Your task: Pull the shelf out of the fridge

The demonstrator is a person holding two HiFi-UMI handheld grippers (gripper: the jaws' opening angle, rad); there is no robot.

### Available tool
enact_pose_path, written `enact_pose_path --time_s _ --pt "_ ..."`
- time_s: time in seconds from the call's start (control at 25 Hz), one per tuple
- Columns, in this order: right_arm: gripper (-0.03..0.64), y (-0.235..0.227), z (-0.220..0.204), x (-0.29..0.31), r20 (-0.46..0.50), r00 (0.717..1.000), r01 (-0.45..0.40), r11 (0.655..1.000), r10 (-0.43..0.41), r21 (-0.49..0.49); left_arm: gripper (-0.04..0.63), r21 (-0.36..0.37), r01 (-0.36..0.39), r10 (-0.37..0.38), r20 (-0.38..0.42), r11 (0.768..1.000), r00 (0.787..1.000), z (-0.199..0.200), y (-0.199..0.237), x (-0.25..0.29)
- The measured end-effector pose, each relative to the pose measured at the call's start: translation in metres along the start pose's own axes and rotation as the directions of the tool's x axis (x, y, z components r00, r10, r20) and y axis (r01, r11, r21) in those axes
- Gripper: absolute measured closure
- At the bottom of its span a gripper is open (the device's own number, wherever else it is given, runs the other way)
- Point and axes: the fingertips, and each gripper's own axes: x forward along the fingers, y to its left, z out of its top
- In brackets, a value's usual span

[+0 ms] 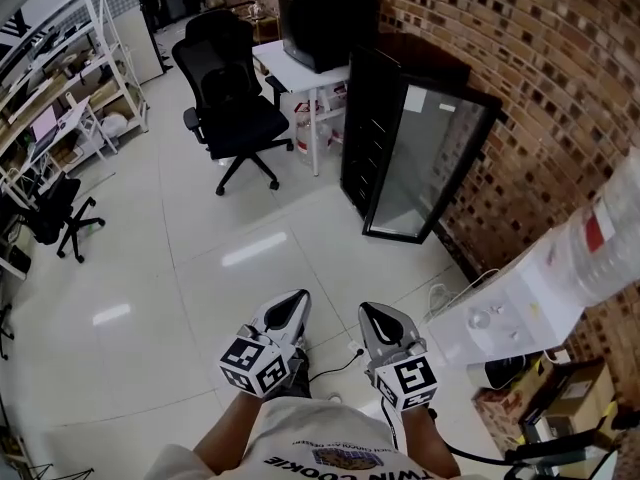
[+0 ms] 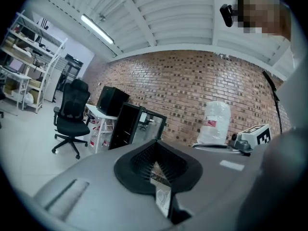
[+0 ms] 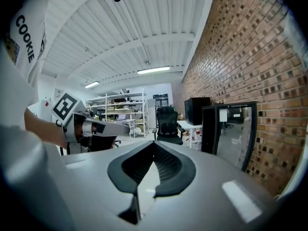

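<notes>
Left gripper [image 1: 288, 311] and right gripper [image 1: 378, 318] are hanging side by side at the bottom centre of the head view. Both are pressing their jaws together, gripping nothing and touching nothing. Well apart from them, right of centre toward the top, the black fridge [image 1: 415, 153] is standing against the brick wall [image 1: 540, 88]. Its glass door [image 1: 430, 168] is reflecting the room, so the shelf is not showing. Pale floor [image 1: 230, 268] is lying open between the grippers and the fridge. An office chair [image 1: 235, 108] and a white table [image 1: 300, 68] are crowding in on the frame-left side of the fridge. A water dispenser [image 1: 515, 303] is standing at the lower right, with its bottle running off the frame edge.

In the left gripper view, the jaws are meeting at their tips in mid-frame with nothing between them. The fridge is showing small just above and left of them, with the chair farther left.

In the right gripper view, the jaws are likewise sitting closed and empty. The glass door is filling the right of the frame beside the wall, and the gripper's grey body is hiding its lower edge. The left gripper is poking in at mid-left.
</notes>
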Motion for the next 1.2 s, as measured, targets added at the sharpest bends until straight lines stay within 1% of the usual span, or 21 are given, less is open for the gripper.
enact_pose_path --time_s 0.12,0.24,0.44,0.6,0.8,1.04,1.2 --pt "0.612 -0.008 0.002 0.029 -0.011 1.000 0.005 1.000 -0.005 -0.011 0.595 -0.016 0.009 -0.009 -0.002 1.000 1.000 0.003 0.026 0.020" --pt "0.612 -0.021 0.005 0.062 -0.025 0.999 0.027 0.999 -0.027 -0.021 0.595 -0.023 0.036 -0.036 -0.004 0.999 0.999 0.012 0.052 0.045" --pt "0.612 -0.046 0.017 0.120 -0.038 0.996 0.086 0.996 -0.086 -0.008 0.595 -0.028 0.095 -0.096 -0.038 0.995 0.995 0.032 0.101 0.089" --pt "0.612 -0.061 0.025 0.165 -0.058 0.992 0.110 0.994 -0.110 0.005 0.595 -0.033 0.122 -0.123 -0.042 0.992 0.991 0.051 0.139 0.119" --pt "0.612 -0.063 0.037 0.225 -0.066 0.990 0.127 0.992 -0.127 -0.002 0.595 -0.044 0.144 -0.146 -0.048 0.989 0.988 0.068 0.189 0.137" --pt "0.612 -0.066 0.053 0.276 -0.073 0.985 0.152 0.988 -0.154 -0.032 0.595 -0.062 0.171 -0.173 -0.027 0.983 0.985 0.093 0.238 0.159" --pt "0.612 -0.069 0.059 0.291 -0.077 0.983 0.166 0.985 -0.169 -0.045 0.595 -0.080 0.187 -0.187 0.007 0.979 0.982 0.105 0.249 0.169"
